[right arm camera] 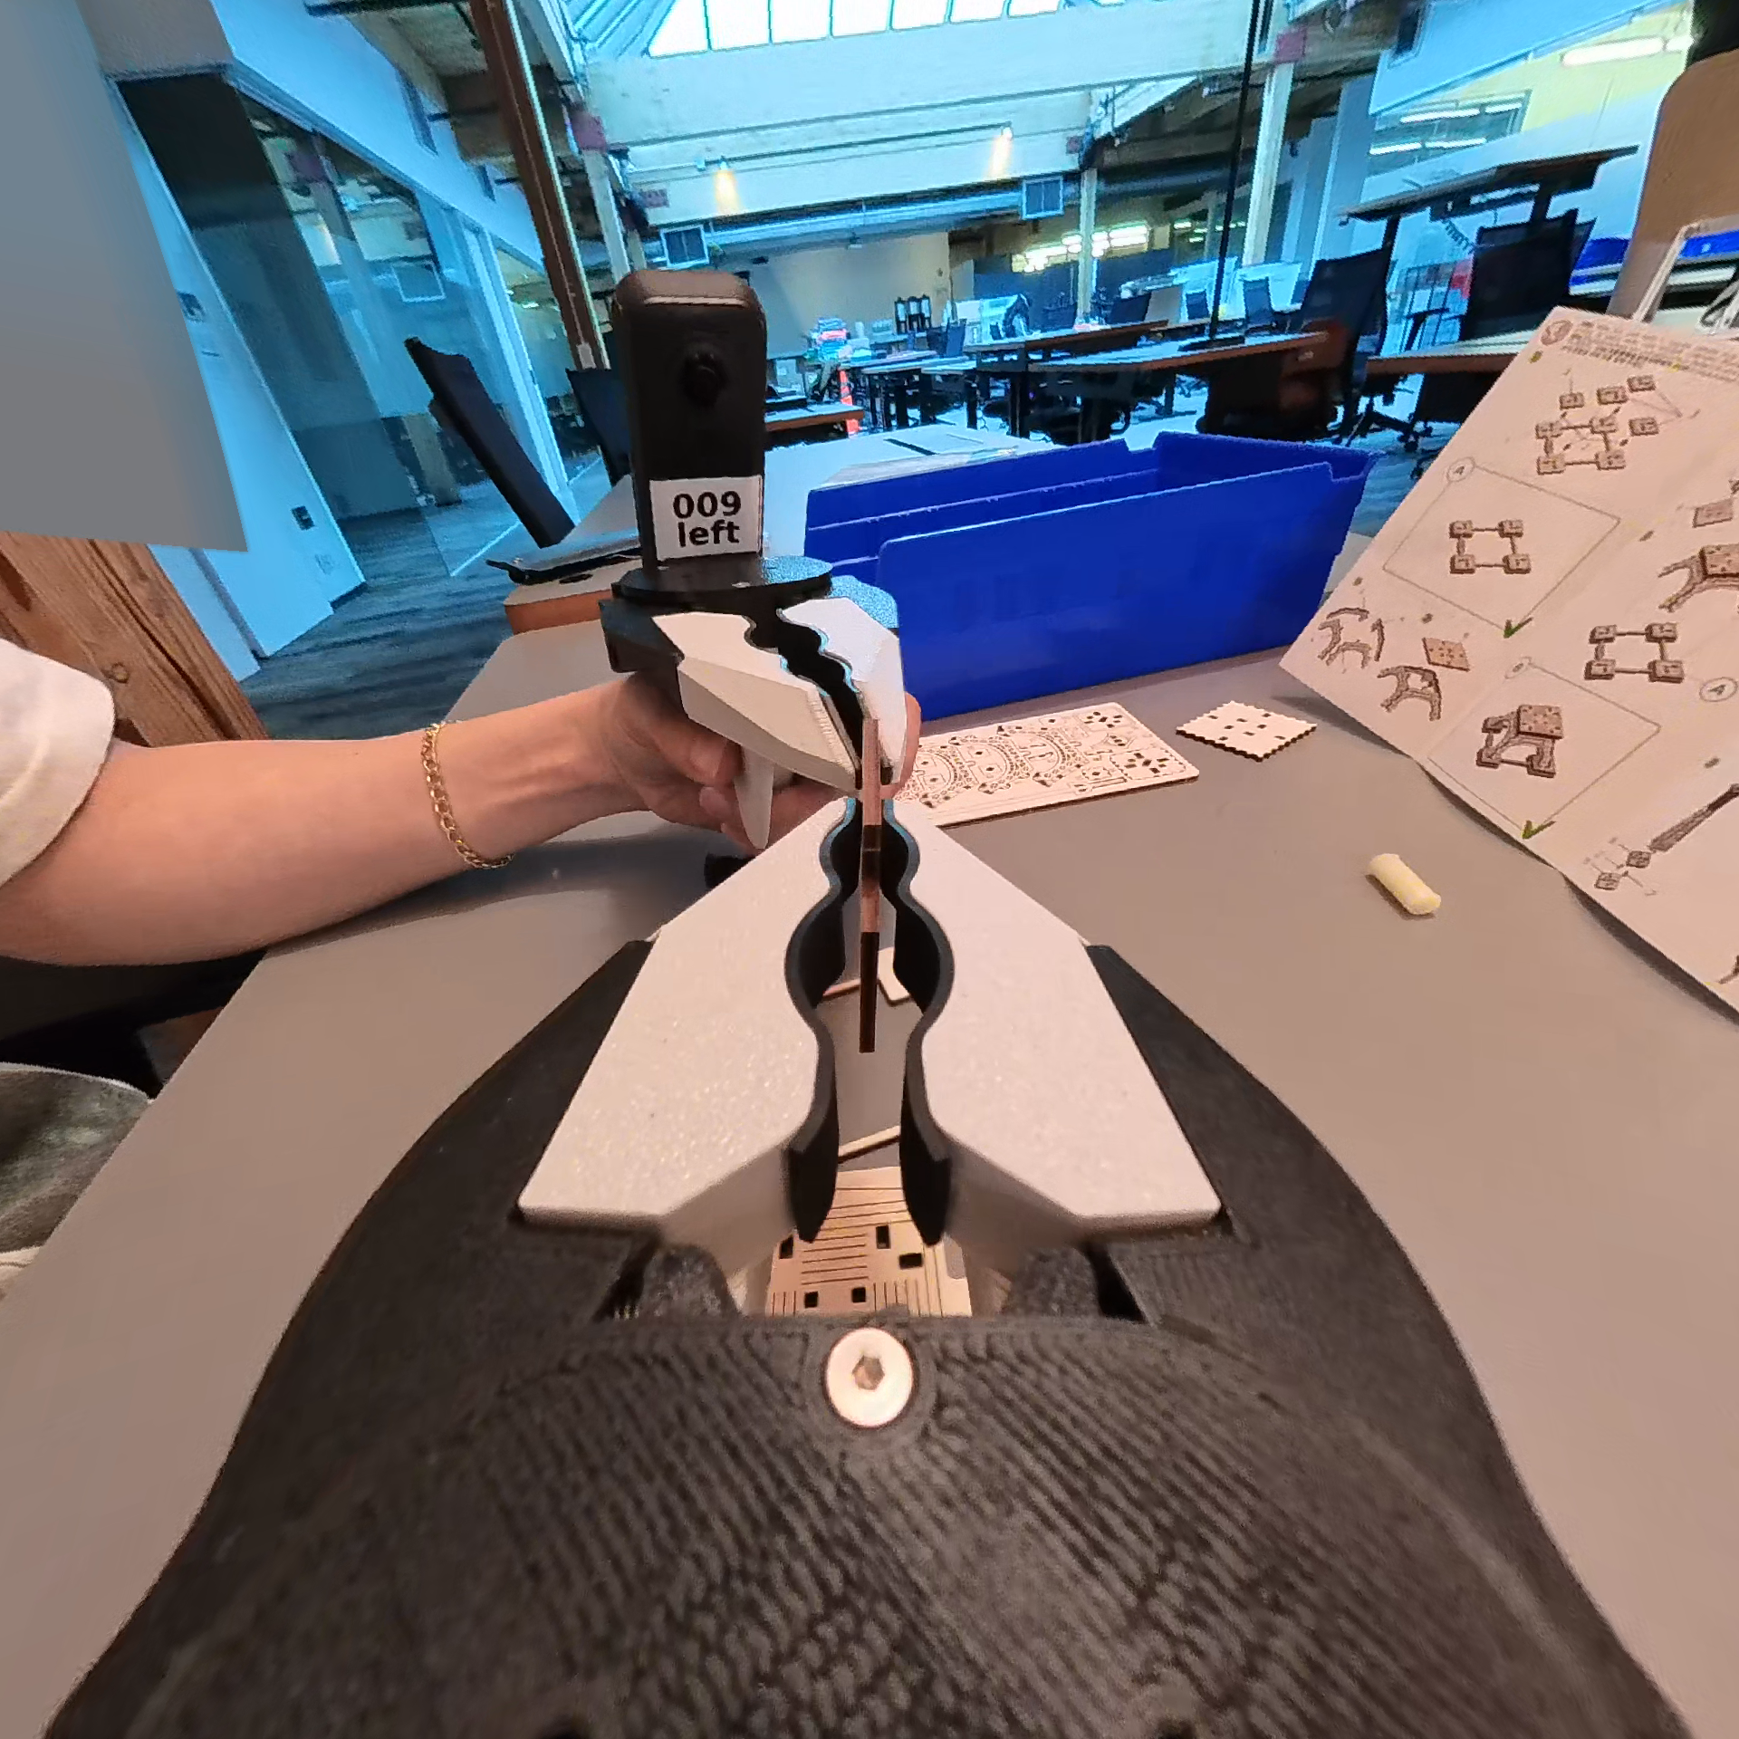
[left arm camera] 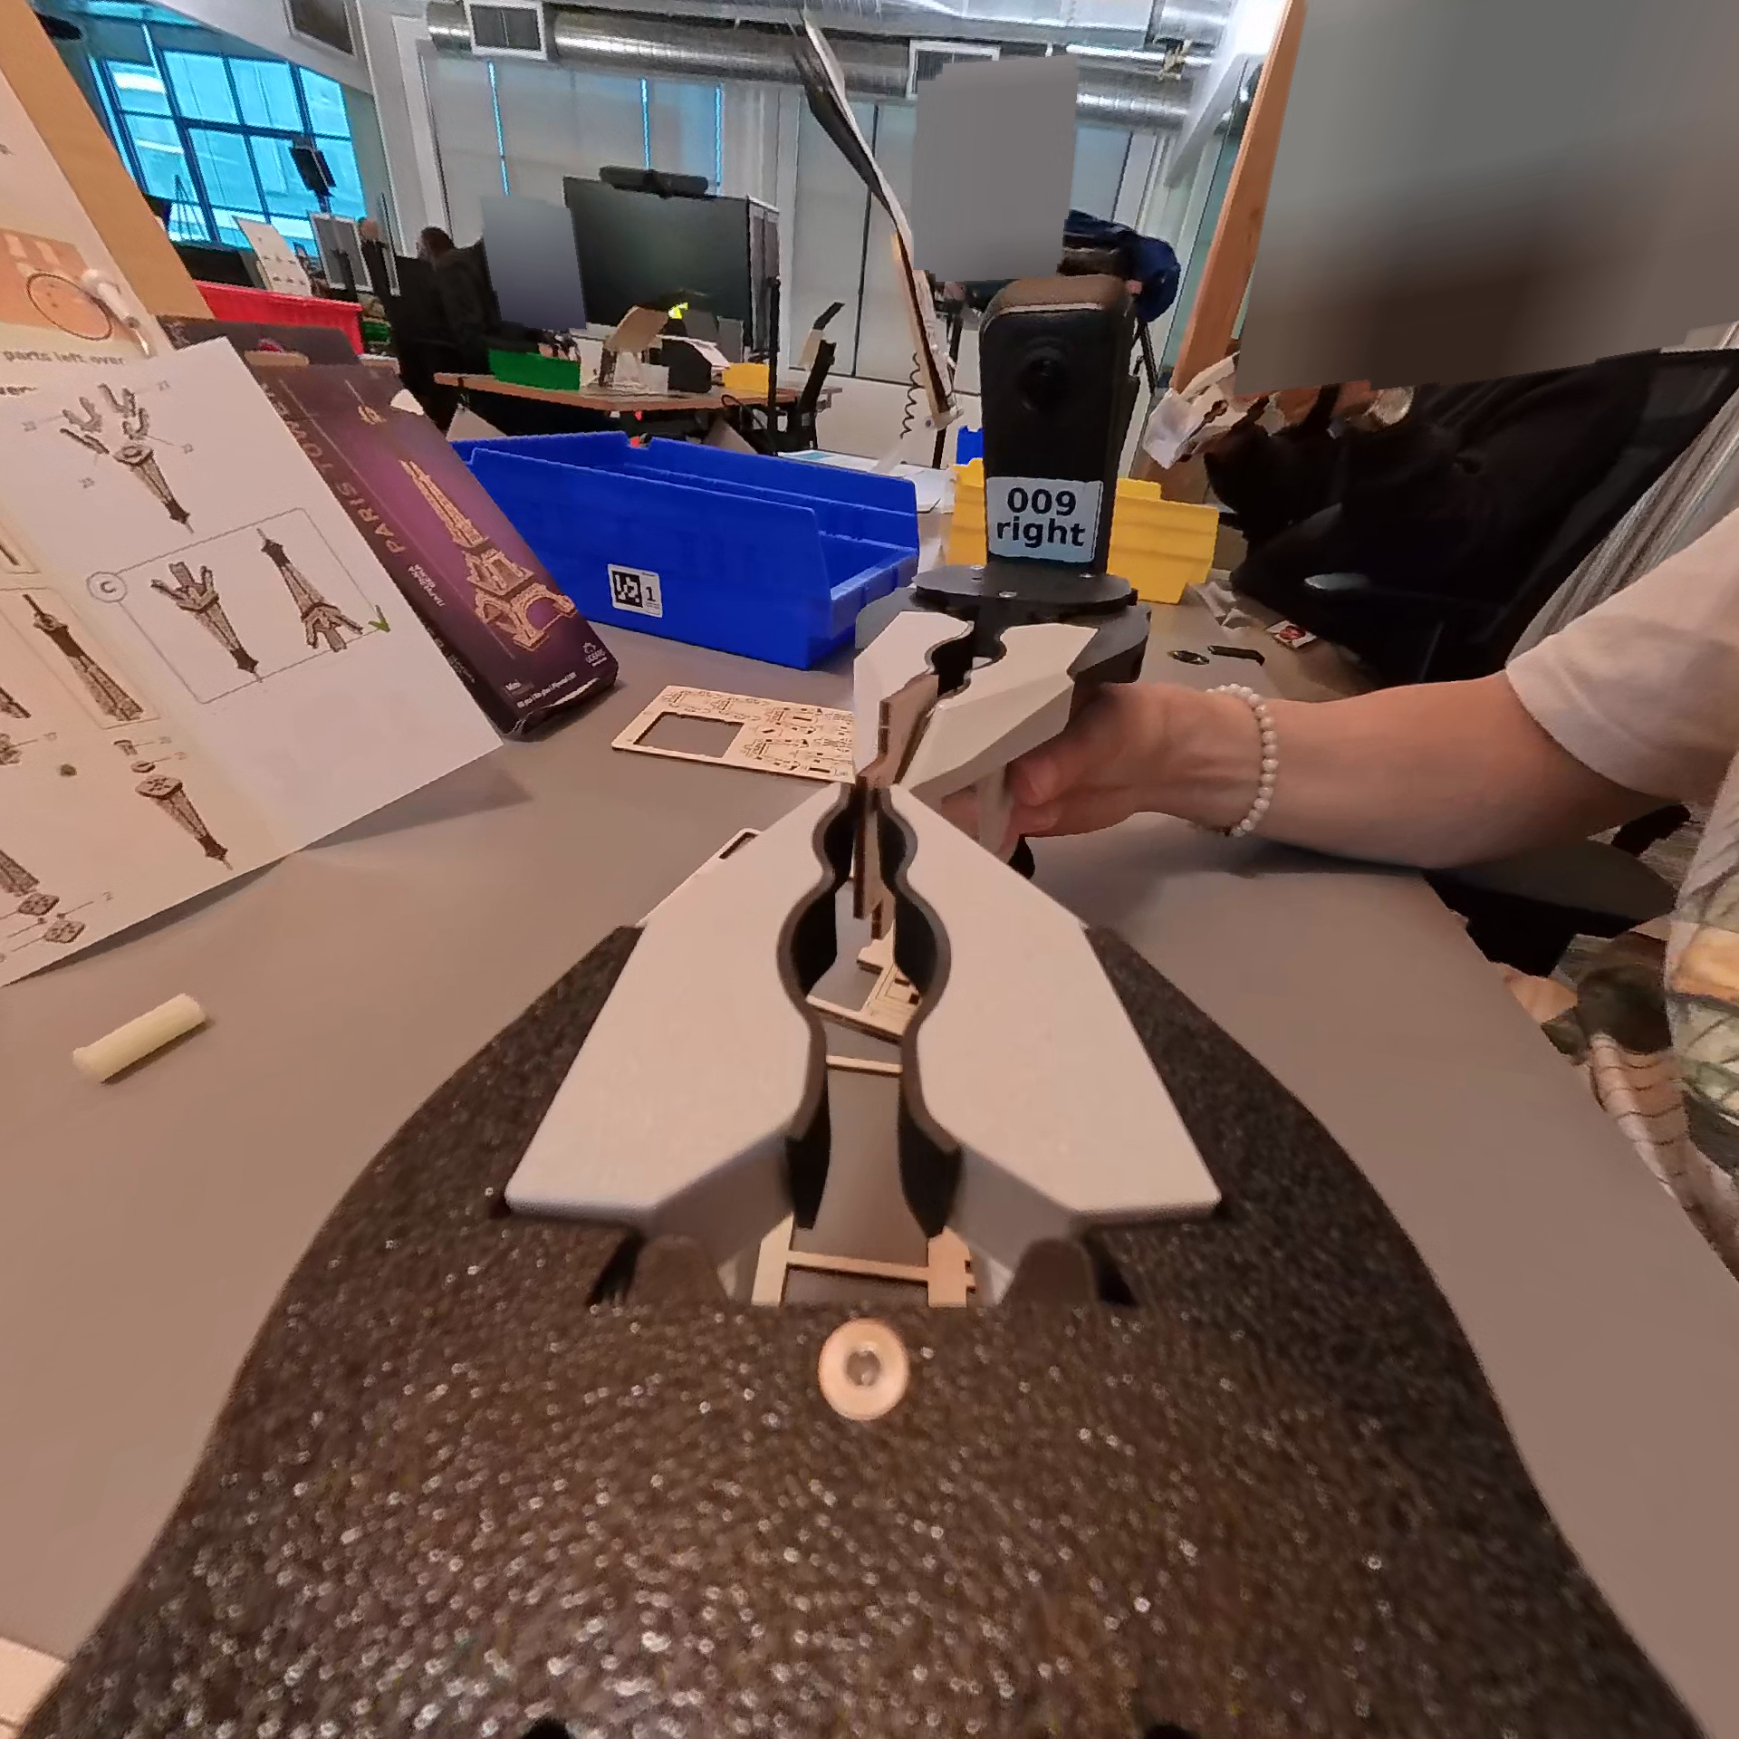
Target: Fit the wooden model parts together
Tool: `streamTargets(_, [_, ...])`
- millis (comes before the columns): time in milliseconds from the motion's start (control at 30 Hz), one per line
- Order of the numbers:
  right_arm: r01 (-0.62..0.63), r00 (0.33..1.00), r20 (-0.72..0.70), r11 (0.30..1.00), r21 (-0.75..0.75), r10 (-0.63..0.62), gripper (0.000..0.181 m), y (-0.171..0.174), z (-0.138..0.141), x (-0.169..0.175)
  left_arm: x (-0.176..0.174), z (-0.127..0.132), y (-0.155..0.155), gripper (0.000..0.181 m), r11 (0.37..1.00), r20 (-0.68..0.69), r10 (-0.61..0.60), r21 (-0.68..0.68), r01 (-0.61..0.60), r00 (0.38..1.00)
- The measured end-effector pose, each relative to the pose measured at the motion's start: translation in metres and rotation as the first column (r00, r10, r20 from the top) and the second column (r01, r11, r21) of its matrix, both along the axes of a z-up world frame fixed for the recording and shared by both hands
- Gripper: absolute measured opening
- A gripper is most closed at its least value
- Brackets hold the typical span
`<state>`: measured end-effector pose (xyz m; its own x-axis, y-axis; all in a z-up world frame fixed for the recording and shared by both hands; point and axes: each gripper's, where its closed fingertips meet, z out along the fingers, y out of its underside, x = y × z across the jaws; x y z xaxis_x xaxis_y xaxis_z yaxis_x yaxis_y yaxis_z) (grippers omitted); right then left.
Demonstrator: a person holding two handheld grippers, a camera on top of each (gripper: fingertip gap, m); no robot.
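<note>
My left gripper [left arm camera: 861, 800] is shut on a thin wooden part [left arm camera: 863, 870] that stands on edge between its white fingers. My right gripper [right arm camera: 870, 821] is shut on a flat wooden part [right arm camera: 869, 903], seen edge-on. The two grippers meet tip to tip above the grey table. In the left wrist view the right gripper [left arm camera: 892, 753] holds its notched part [left arm camera: 894, 725] against the tip of mine. In the right wrist view the left gripper [right arm camera: 870, 748] touches the top of the strip. I cannot tell whether the two parts are slotted together.
Laser-cut wooden sheets [left arm camera: 743, 734] [right arm camera: 1035, 762] and a small square panel [right arm camera: 1244, 729] lie on the table. A blue bin [left arm camera: 696, 546] stands behind. Instruction sheets [left arm camera: 188, 612] [right arm camera: 1581, 612], a purple kit box [left arm camera: 470, 555] and a white cylinder [left arm camera: 141, 1035] are nearby.
</note>
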<state>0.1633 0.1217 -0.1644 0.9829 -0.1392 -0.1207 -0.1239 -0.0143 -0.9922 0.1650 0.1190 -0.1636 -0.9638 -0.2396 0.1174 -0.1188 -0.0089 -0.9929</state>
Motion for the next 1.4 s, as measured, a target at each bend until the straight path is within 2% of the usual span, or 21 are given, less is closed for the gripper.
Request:
streamTargets(667, [0.018,1.0,0.024,1.0,-0.003,-0.018,0.0,0.0014,0.0002,0.0002,0.0007,0.0002,0.0013,0.002,0.997,0.077,0.045,0.063,-0.05,0.996])
streamTargets(1400, [-0.004,0.998,0.059,1.0,-0.024,0.006,0.001,0.0044,-0.0015,-0.0054,-0.0051,-0.0017,0.0033,0.001,0.997,0.086,0.005,0.078,-0.012,0.996])
